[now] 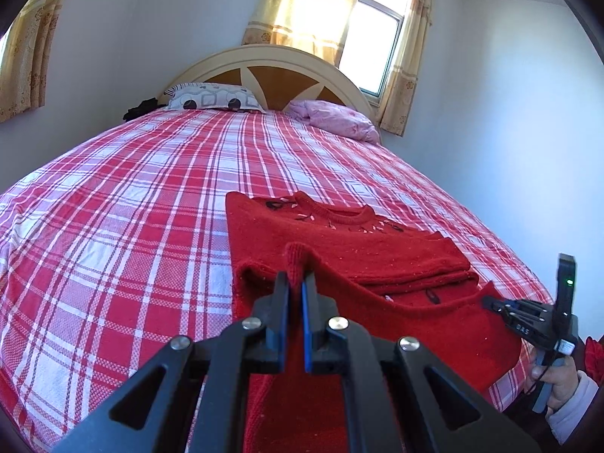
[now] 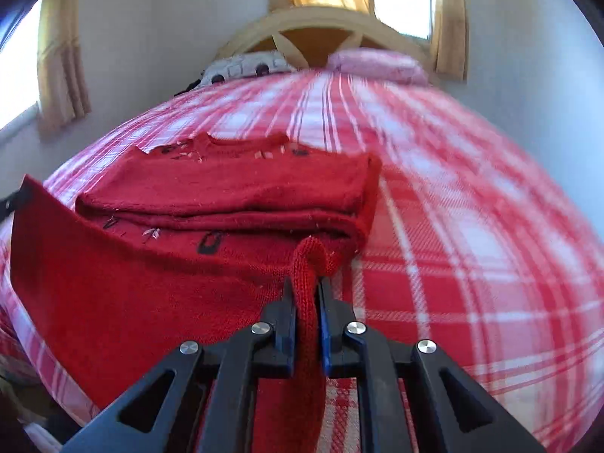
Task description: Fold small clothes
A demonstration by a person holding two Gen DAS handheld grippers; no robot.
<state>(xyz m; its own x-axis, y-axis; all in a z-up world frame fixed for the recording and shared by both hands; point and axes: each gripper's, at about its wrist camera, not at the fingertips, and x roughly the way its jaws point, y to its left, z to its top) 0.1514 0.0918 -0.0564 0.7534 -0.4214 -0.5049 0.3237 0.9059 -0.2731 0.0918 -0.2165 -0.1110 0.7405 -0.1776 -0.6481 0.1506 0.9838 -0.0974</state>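
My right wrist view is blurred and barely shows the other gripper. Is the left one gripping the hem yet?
Observer: Yes. The left gripper is shut on a pinch of the red sweater at the hem, near its left corner.
Operator: Is the sweater's left side tidy?
Observer: Its left edge runs straight from hem to shoulder on the plaid bedspread.
Operator: Where does my right gripper sit, seen from there?
Observer: At the hem's right corner, near the bed's edge.
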